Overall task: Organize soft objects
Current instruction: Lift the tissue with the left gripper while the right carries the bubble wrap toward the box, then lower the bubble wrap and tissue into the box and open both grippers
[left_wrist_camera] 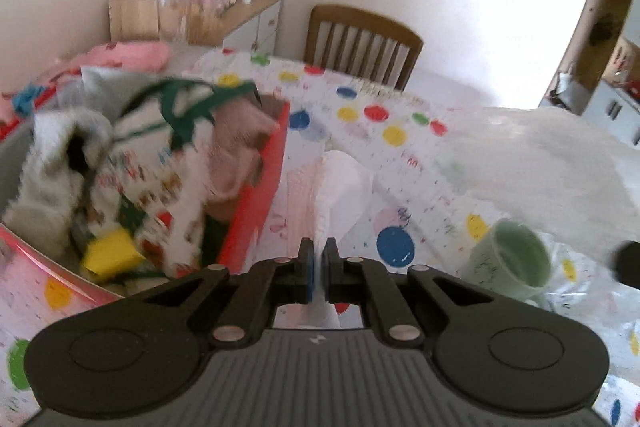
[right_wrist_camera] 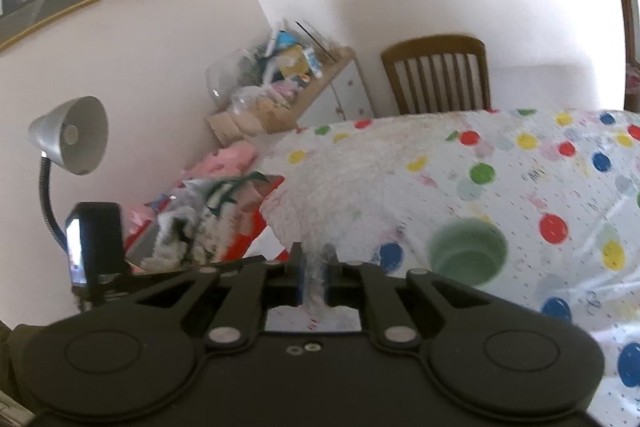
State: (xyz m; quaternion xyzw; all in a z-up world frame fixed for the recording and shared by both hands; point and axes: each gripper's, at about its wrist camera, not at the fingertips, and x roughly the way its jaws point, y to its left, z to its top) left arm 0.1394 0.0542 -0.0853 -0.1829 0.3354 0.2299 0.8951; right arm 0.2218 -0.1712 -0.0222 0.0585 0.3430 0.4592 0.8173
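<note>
My left gripper (left_wrist_camera: 318,259) is shut on a white and pale pink cloth (left_wrist_camera: 336,183) that hangs out in front of it above the dotted tablecloth. My right gripper (right_wrist_camera: 316,267) is shut on a fluffy white blanket (right_wrist_camera: 340,183), which spreads across the table (right_wrist_camera: 560,187) and also shows at the right in the left wrist view (left_wrist_camera: 520,155). A red box (left_wrist_camera: 264,187) at my left holds several soft items: a grey fleece (left_wrist_camera: 60,155), a printed cloth with green straps and a pink cloth. The box also shows in the right wrist view (right_wrist_camera: 248,231).
A pale green mug (left_wrist_camera: 516,263) lies on its side on the table; it also shows in the right wrist view (right_wrist_camera: 468,251). A wooden chair (left_wrist_camera: 360,43) stands behind the table. A cluttered sideboard (left_wrist_camera: 208,15) and a silver desk lamp (right_wrist_camera: 72,139) stand at the left.
</note>
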